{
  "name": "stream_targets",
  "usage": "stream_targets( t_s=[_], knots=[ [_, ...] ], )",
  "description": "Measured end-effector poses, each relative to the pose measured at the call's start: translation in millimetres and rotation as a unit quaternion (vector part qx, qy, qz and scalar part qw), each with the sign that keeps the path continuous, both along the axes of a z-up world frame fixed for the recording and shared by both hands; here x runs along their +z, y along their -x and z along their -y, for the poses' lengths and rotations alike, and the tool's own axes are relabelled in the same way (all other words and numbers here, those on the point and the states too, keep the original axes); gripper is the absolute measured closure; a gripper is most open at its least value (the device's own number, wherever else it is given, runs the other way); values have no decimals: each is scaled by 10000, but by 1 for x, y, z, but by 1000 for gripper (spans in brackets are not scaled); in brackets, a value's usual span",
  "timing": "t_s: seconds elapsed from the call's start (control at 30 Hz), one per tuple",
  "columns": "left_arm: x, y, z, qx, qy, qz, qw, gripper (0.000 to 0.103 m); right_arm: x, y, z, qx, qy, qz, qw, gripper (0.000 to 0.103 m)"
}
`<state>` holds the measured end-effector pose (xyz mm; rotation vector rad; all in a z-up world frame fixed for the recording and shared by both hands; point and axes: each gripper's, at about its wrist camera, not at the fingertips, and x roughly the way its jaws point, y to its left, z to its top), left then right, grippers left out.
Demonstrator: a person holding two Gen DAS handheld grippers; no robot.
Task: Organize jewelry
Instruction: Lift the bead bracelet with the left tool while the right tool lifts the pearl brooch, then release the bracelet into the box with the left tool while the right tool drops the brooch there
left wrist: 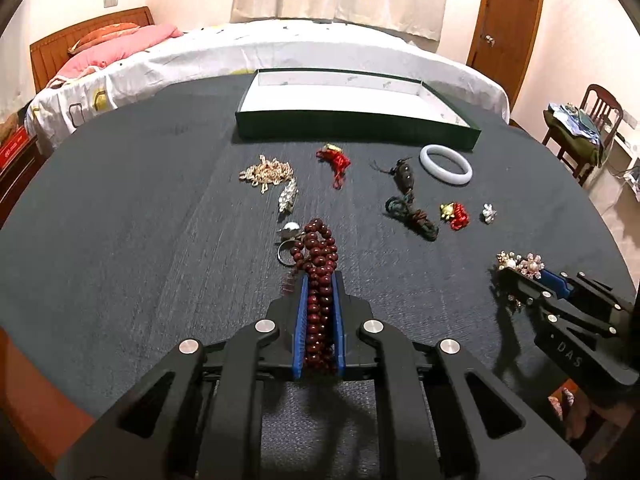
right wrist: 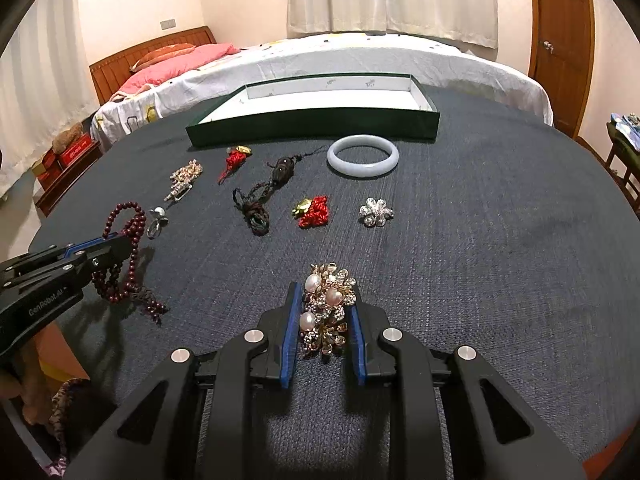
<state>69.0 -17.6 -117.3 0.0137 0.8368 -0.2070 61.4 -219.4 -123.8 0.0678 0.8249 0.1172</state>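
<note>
My left gripper (left wrist: 319, 280) is shut on a dark red bead string (left wrist: 319, 248), which hangs from it in the right wrist view (right wrist: 120, 256). My right gripper (right wrist: 325, 292) is shut on a gold pearl brooch cluster (right wrist: 327, 308), also seen in the left wrist view (left wrist: 520, 264). A shallow green box with a white inside (left wrist: 460, 136) (right wrist: 312, 124) stands at the far side of the dark table. Loose pieces lie before it: a pale bangle (right wrist: 362, 156), a crystal flower brooch (right wrist: 375, 211), red knot charms (right wrist: 314, 210) (right wrist: 234, 160), a dark cord pendant (right wrist: 260, 196).
A gold chain heap (left wrist: 268, 172), a rhinestone clip (left wrist: 289, 198) and a silver ring (left wrist: 289, 232) lie left of centre. A bed (right wrist: 360, 64) runs behind the table. A wooden chair (left wrist: 584, 136) stands at the right. Boxes (right wrist: 68, 152) sit on the floor at the left.
</note>
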Motion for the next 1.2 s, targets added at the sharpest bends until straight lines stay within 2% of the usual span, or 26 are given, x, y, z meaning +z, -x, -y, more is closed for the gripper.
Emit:
stream_targets(
  t_s=[0.27,0.5,0.67,0.9,1.0,1.2],
  knots=[
    [14,1,3,-38,41,196,9998,92,9,1,7,-103,-116,78,9998,80],
    [40,-5,11,-183,184,454,9986,92,35,-5,13,-144,-148,348,9992,80],
    [56,-22,21,-318,367,563,9972,92,59,-25,23,-208,-235,598,9977,80],
    [84,-71,40,-452,459,902,9938,92,91,-75,33,-276,-154,1018,9943,80],
    [95,-106,49,-467,526,990,9926,92,98,-99,37,-289,-118,1117,9933,80],
    [101,-174,64,-473,431,1031,9926,92,110,-174,41,-258,-80,1210,9923,80]
  ],
)
